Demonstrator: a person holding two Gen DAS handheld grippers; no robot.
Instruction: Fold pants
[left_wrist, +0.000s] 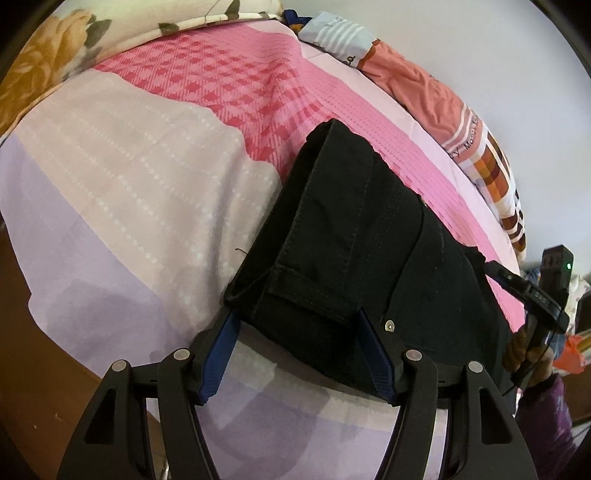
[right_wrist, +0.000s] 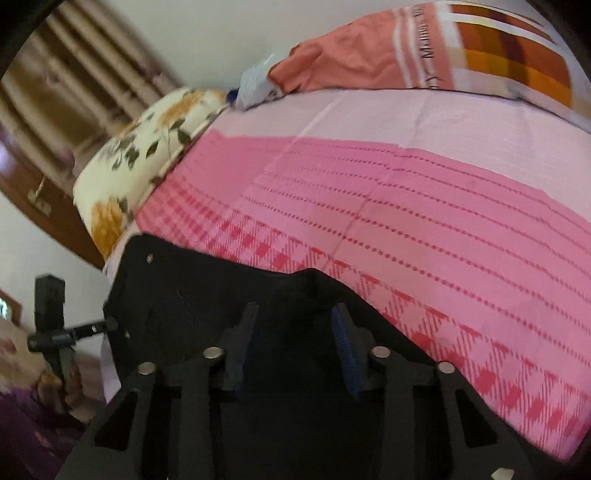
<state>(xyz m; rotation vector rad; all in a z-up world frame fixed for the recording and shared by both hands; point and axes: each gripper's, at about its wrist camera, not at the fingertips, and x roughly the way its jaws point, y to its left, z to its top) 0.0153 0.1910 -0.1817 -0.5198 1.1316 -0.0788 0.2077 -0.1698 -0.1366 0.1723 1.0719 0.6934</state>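
Black pants (left_wrist: 354, 236) lie folded into a thick bundle on the pink and lilac bed sheet (left_wrist: 129, 192). In the left wrist view my left gripper (left_wrist: 295, 317) stands with its jaws wide apart, its blue-padded fingertips at the near edge of the bundle, one on each side of the hem. My right gripper (left_wrist: 524, 291) shows at the bundle's right end. In the right wrist view my right gripper (right_wrist: 295, 314) has its jaws apart over the dark cloth (right_wrist: 192, 288). The left gripper (right_wrist: 107, 325) shows at the cloth's left edge.
A floral pillow (right_wrist: 140, 155) lies at one end of the bed. An orange and checked quilt (left_wrist: 443, 107) lies along the wall side. A wooden headboard and curtains (right_wrist: 74, 92) stand beyond the pillow.
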